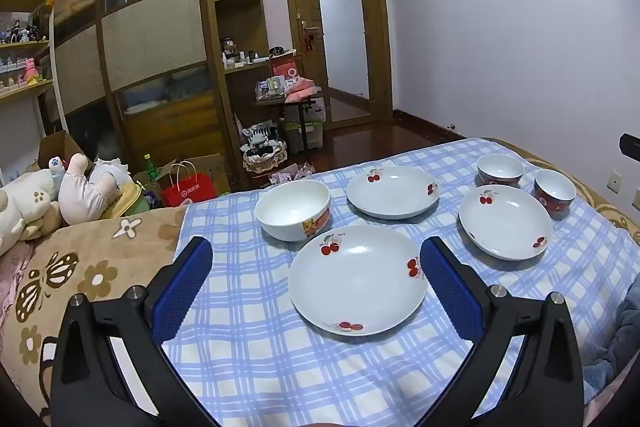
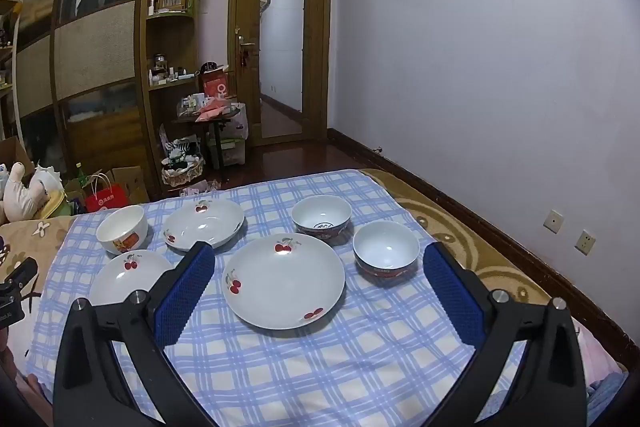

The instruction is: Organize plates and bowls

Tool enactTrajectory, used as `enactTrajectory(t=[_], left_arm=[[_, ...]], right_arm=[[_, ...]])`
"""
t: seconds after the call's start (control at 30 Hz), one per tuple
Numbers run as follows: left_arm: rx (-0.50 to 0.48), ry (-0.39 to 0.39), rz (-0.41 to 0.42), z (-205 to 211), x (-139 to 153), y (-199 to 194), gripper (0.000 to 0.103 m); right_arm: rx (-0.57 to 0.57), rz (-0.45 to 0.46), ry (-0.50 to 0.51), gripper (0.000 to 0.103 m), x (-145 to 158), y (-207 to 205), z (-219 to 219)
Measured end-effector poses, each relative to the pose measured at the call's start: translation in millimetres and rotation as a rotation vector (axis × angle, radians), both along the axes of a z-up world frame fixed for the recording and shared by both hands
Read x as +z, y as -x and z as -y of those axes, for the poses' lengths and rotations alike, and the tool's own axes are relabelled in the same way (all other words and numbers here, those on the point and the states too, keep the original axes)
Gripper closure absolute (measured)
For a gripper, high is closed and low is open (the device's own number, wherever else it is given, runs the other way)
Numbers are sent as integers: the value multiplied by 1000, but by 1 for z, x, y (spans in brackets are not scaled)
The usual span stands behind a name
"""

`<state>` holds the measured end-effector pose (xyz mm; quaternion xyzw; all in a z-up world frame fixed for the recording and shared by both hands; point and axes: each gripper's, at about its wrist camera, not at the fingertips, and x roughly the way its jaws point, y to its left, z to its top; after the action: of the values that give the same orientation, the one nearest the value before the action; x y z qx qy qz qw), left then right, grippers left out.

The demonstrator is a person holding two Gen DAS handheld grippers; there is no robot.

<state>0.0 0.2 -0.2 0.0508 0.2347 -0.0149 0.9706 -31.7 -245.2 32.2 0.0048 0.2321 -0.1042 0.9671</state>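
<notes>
Blue checked cloth (image 1: 248,347) covers bed, holds all crockery. Three cherry plates spread apart, none stacked: near plate (image 1: 358,281), far plate (image 1: 392,191), right plate (image 1: 505,221). White bowl (image 1: 294,209) just beside near plate. Two small red-rimmed bowls (image 2: 321,218) (image 2: 386,248) side by side near right plate. Left gripper (image 1: 316,281) jaws wide, empty, above near plate. Right gripper (image 2: 318,283) jaws wide, empty. Judgement: nothing sorted yet; all stacking left.
</notes>
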Motion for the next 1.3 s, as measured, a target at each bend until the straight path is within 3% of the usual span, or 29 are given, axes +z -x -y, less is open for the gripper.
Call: enactTrajectory(t=[0.6,1.3], left_arm=[[-2,-28,15,3,2,4,1],[27,-8,9,-4,1,1,1]], right_arm=[[-4,-7,3,0,-1,-1,-1],[-4,-6,10,0,-4,-2,-3]])
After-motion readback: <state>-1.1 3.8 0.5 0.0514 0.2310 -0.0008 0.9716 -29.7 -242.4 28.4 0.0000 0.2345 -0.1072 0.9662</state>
